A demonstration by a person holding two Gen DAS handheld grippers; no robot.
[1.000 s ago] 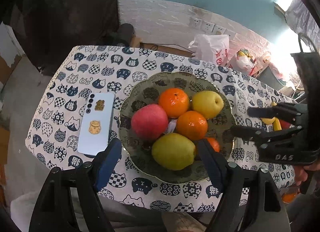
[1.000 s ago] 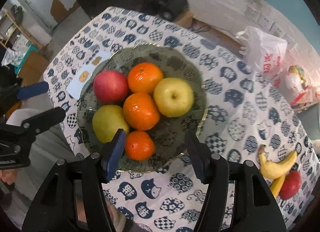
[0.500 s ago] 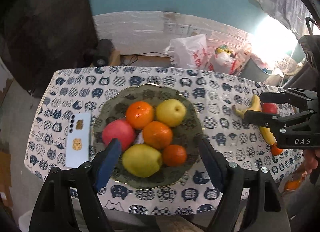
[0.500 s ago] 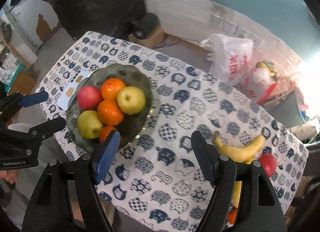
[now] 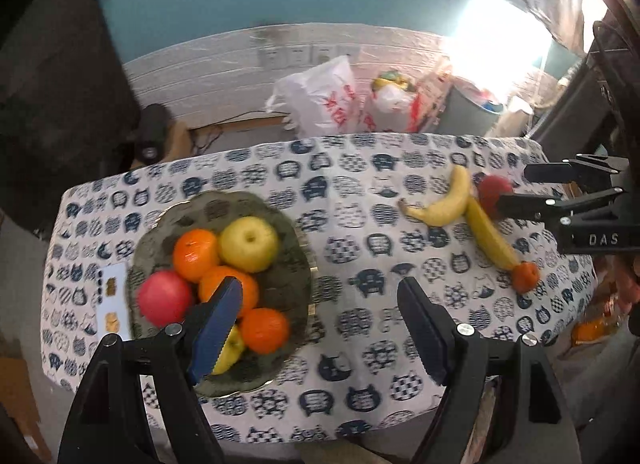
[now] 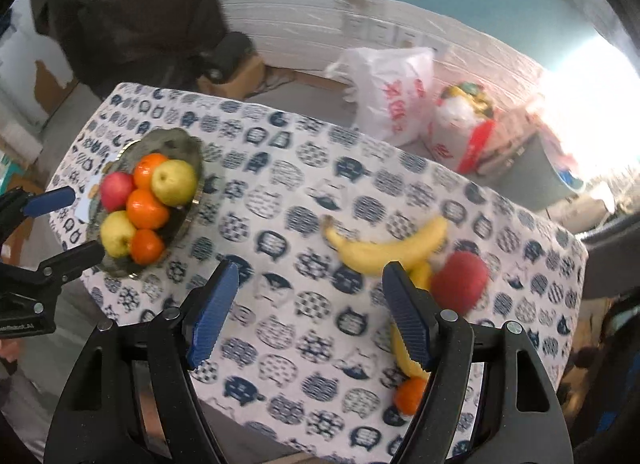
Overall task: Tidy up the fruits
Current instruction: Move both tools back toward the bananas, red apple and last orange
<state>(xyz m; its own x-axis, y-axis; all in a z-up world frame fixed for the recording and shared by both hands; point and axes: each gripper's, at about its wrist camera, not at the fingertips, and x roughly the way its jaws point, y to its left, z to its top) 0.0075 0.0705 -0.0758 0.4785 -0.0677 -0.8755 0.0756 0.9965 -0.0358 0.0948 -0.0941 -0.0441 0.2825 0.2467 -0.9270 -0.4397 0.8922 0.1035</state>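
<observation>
A glass bowl (image 5: 294, 236) at the table's left holds oranges, a red apple (image 5: 164, 298) and yellow-green apples (image 5: 248, 244); it also shows in the right wrist view (image 6: 188, 148). Two bananas (image 5: 444, 208) (image 6: 384, 250), a red apple (image 6: 460, 280) and a small orange (image 5: 526, 276) lie loose on the right side. My left gripper (image 5: 320, 328) is open and empty, above the table's front just right of the bowl. My right gripper (image 6: 308, 316) is open and empty, above the cloth just left of the bananas.
A phone (image 5: 114, 302) lies left of the bowl. The cat-print tablecloth (image 5: 360, 224) covers the table. Plastic bags (image 5: 320, 104) and a bin sit on the floor behind the table.
Both grippers have swung right, away from the bowl and toward the loose fruit. The bananas and red apple now sit close to the right gripper. Both stay open.
</observation>
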